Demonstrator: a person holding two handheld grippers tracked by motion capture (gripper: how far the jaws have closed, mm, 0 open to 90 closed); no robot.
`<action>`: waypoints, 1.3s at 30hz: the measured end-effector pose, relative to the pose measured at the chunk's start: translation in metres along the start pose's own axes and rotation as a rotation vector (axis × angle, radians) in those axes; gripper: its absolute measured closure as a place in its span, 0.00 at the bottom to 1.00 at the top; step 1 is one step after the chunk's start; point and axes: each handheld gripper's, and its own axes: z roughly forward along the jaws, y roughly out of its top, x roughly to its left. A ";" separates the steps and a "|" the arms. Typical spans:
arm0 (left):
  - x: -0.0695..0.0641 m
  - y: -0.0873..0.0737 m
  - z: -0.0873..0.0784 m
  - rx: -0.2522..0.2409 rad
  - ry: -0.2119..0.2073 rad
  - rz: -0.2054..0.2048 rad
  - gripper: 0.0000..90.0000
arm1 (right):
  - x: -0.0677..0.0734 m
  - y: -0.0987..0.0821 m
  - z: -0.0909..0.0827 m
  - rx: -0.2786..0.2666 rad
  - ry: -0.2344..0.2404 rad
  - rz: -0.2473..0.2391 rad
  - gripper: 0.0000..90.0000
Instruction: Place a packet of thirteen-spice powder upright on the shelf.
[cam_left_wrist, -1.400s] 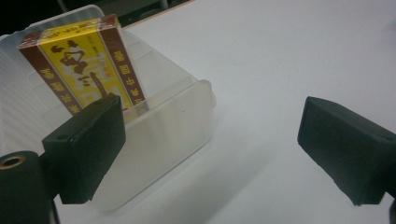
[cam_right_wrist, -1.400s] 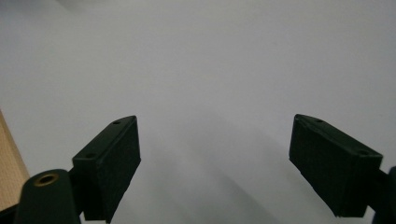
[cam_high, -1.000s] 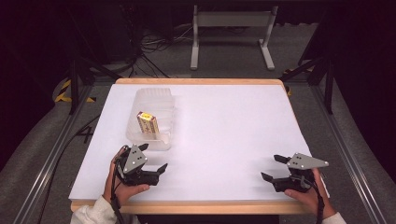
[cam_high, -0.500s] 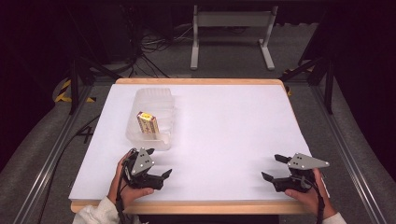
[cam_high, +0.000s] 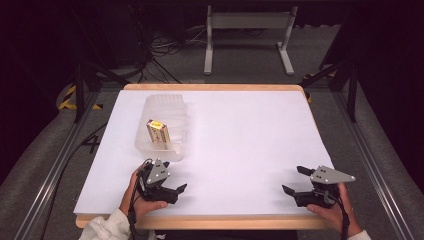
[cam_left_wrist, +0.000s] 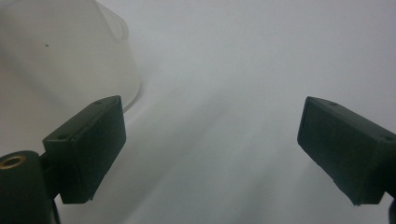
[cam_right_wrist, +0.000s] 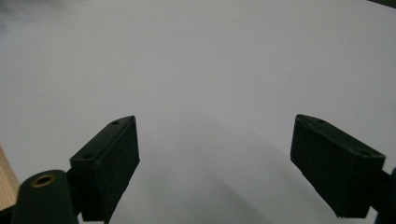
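Clear plastic container (cam_high: 161, 127), left half of white table (cam_high: 240, 135), small yellow-labelled box (cam_high: 158, 132) standing inside. Left gripper (cam_high: 175, 187) near table's front edge, just in front of container, jaws spread wide, nothing between. Right gripper (cam_high: 295, 181) at front right, well apart from container, jaws likewise released, empty.

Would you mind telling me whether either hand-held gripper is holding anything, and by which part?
Nothing is held: the left hand-held gripper and right hand-held gripper are both open over the table.
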 end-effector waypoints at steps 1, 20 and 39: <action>0.000 0.000 0.001 0.000 -0.005 -0.005 0.10 | 0.000 0.000 -0.001 0.000 -0.005 0.002 0.18; 0.006 -0.003 0.013 0.057 -0.083 -0.049 0.09 | 0.002 -0.007 -0.007 0.000 -0.033 -0.020 0.17; 0.007 -0.005 0.010 0.048 -0.113 -0.055 0.09 | 0.007 -0.005 -0.002 0.010 -0.031 -0.042 0.17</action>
